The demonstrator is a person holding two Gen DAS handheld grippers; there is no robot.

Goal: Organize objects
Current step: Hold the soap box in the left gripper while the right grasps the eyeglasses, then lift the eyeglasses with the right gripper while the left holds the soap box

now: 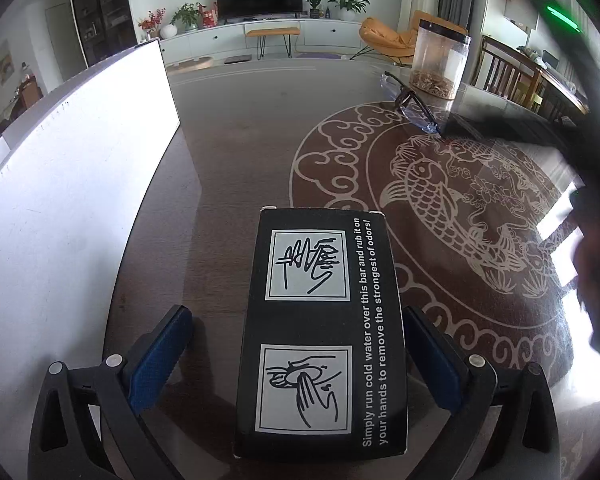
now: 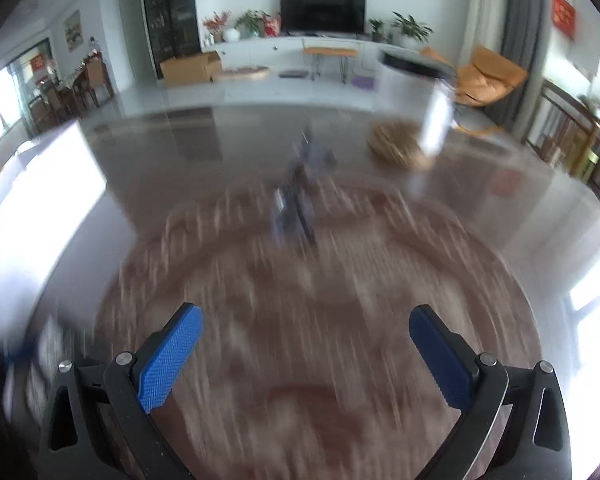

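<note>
A black box point(image 1: 320, 332) with white hand-washing drawings and printed text lies flat on the table between the fingers of my left gripper point(image 1: 300, 336). The jaws are open: the right pad is close to the box's side, the left pad point(image 1: 160, 360) stands apart from it. My right gripper point(image 2: 306, 344) is open and empty above the patterned table; its view is blurred by motion. A pair of glasses point(image 1: 414, 110) lies further back, and shows blurred in the right wrist view point(image 2: 296, 196). A clear jar point(image 1: 440, 60) with brown contents stands behind them.
A white board or box point(image 1: 72, 184) stands along the table's left side, also in the right wrist view point(image 2: 40, 208). The dark table point(image 1: 240, 152) has a round fish pattern point(image 1: 452, 216). My right gripper's dark body point(image 1: 592, 200) shows at the left wrist view's right edge.
</note>
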